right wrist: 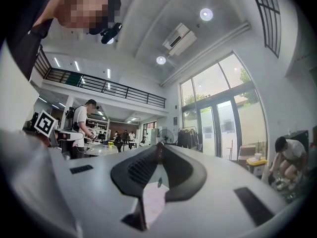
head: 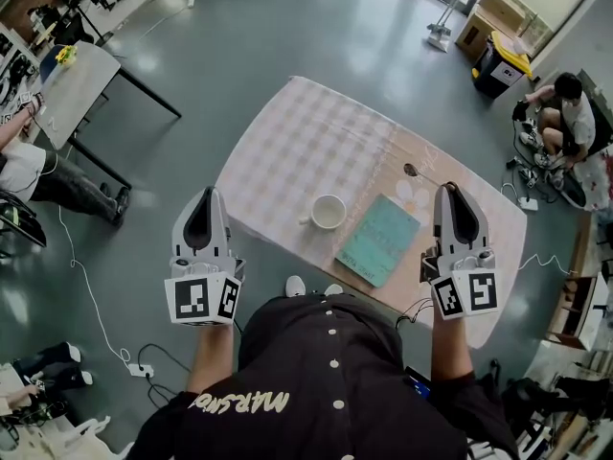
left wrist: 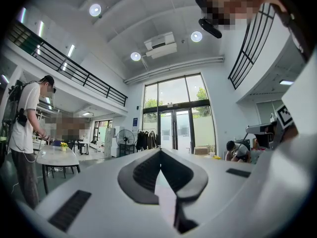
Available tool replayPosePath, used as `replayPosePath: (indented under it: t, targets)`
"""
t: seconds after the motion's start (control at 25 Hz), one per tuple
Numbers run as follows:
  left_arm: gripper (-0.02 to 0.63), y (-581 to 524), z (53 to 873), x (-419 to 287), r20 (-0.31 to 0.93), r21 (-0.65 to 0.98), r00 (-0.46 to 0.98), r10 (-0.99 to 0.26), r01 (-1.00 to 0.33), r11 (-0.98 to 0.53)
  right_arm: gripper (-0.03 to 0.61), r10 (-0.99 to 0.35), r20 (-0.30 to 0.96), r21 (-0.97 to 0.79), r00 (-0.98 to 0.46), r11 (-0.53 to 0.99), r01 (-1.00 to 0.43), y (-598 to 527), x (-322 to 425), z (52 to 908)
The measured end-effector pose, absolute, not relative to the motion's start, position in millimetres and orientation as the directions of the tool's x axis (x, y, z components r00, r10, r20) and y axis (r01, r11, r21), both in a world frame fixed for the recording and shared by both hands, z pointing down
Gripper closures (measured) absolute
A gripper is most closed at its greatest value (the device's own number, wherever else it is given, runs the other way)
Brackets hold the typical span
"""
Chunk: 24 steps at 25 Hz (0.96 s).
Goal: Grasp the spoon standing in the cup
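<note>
Spoon (head: 414, 172): out of the cup (head: 328, 211), raised over the table's (head: 287, 142) far right.
Handling: probably light, stiff and slick. A thin handle pivots easily, so mid-handle is the safer hold.
Right gripper (head: 447, 190): fingers nearly together, apparently pinching the handle's end.
Left gripper (head: 208, 193): fingers together, empty.

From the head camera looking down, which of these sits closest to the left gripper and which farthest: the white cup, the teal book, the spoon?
1. The white cup, in the centre, is nearest the left gripper.
2. The teal book, just right of the cup.
3. The spoon, farthest, over on the right side.
</note>
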State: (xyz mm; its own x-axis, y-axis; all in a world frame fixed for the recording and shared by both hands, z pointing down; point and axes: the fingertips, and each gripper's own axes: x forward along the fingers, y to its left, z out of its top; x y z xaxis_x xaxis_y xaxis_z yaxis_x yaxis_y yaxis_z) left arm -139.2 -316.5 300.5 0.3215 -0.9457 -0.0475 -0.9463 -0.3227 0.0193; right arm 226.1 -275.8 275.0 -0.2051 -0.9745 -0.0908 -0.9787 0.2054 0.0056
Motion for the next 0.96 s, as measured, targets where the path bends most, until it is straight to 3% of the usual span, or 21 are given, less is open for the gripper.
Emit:
replayPosePath:
  t: [0.96]
  targets:
    - [0.603, -317, 298, -151, -0.037, 0.017, 0.307, -0.951, -0.951, -0.308, 0.535, -0.968, -0.078, 0.011, -0.238, 0.237, -0.971, -291, 207, 275]
